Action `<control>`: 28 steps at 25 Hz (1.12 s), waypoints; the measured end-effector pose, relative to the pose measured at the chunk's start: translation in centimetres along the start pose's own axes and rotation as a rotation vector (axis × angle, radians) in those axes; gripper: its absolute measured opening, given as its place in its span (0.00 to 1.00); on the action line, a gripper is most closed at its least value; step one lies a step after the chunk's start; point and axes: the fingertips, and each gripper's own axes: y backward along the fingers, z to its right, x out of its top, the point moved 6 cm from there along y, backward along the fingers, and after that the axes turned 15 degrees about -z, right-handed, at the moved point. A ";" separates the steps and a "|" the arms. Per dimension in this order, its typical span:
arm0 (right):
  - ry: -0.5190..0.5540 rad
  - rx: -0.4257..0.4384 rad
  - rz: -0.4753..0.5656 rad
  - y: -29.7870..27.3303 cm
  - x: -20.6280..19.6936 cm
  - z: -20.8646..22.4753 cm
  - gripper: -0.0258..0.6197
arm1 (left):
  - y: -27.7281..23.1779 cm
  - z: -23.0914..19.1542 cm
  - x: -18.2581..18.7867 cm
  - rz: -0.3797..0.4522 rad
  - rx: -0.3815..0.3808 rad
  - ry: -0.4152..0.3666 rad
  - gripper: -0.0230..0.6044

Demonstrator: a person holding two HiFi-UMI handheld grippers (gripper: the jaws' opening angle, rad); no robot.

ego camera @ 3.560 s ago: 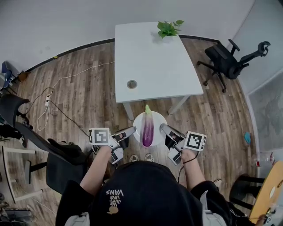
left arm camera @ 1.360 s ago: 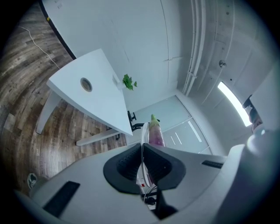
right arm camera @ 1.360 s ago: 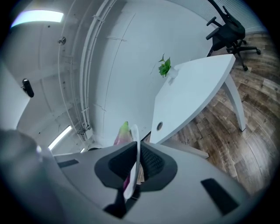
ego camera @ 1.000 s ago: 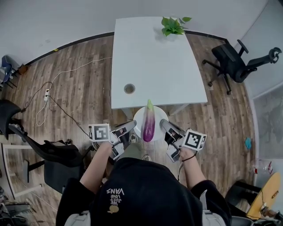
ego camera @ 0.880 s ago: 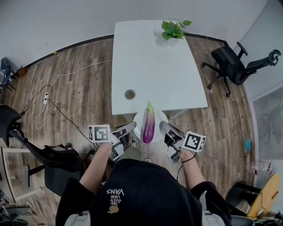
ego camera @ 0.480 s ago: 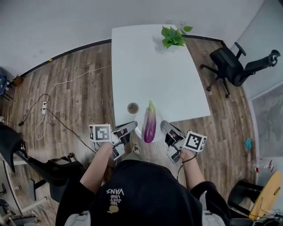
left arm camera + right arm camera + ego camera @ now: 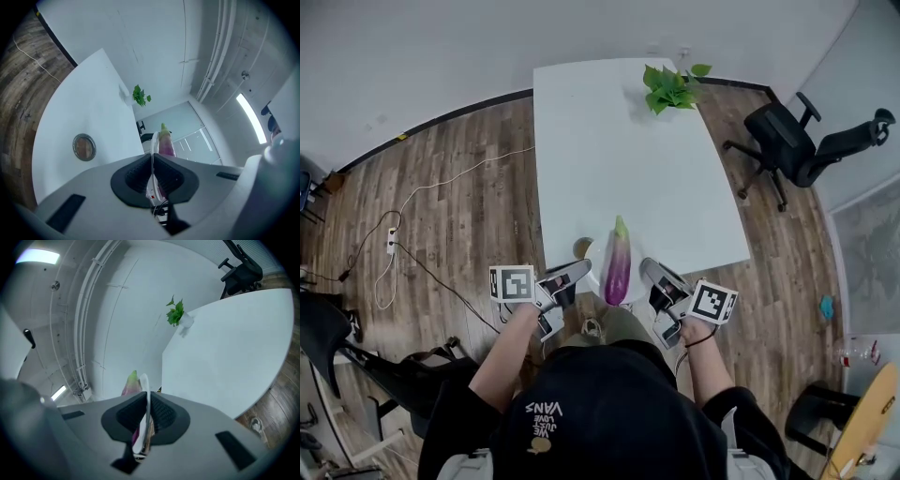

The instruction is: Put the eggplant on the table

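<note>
Status: delivery incomplete. The eggplant lies on a white plate, which is carried between the two grippers at the near edge of the table, beside the table's round cable port. Whether the plate already touches the tabletop cannot be told; it appears to be held clear of it. The left gripper has its jaws closed on the plate's rim, and the right gripper is clamped on the opposite rim. The eggplant rests flat, its long axis running from the table's near edge towards its far edge, green stem end pointing to the far edge, purple blunt end towards the near one. Outstanding, in my assessment: bring the plate fully over the table, lower it and release both grips.
</note>
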 end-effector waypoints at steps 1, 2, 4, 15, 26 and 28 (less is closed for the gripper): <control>0.005 -0.003 -0.003 -0.2 0.3 0.2 0.09 | -0.1 -0.2 0.3 0.003 0.000 0.001 0.08; 0.007 -0.002 -0.006 -0.4 0.8 0.4 0.09 | -0.2 -0.4 0.8 0.008 0.001 0.001 0.08; 0.001 0.007 -0.013 -0.9 1.8 0.7 0.09 | -0.4 -0.7 1.8 0.018 0.005 -0.003 0.08; 0.011 0.001 -0.040 -2.6 9.8 2.8 0.09 | -2.8 -3.0 9.1 0.048 0.032 -0.006 0.08; 0.023 0.017 -0.052 -5.2 15.8 4.9 0.09 | -4.6 -6.6 14.8 0.055 0.024 0.015 0.08; 0.008 0.006 -0.056 -5.7 16.5 5.5 0.09 | -4.9 -7.3 15.5 0.073 -0.016 0.045 0.08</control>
